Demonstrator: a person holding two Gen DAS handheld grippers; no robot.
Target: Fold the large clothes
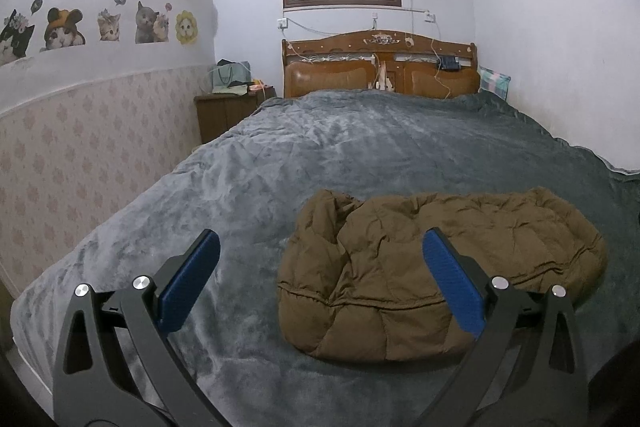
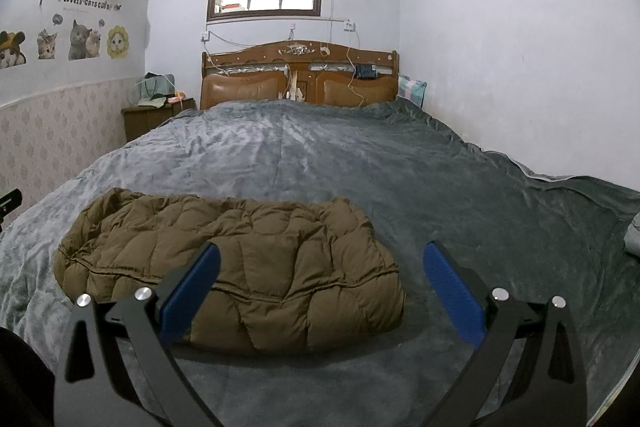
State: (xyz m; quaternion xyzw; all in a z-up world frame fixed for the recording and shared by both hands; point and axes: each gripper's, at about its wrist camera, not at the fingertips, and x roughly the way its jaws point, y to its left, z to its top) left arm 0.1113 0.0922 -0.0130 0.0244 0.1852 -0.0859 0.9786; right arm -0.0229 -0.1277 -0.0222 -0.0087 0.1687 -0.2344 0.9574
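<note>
Left tongs [image 1: 320, 267] spread wide, blue pads gripping nothing, held above the near end of the bed. Right tongs [image 2: 322, 271] likewise released, clear of the fabric. Folded brown quilted puffer jacket [image 1: 440, 267] [image 2: 240, 259] lying in a compact bundle on the grey plush blanket [image 1: 320, 147] [image 2: 360, 167], near the foot of the bed, well apart from the carved wooden headboard [image 1: 380, 67] [image 2: 300, 75].
</note>
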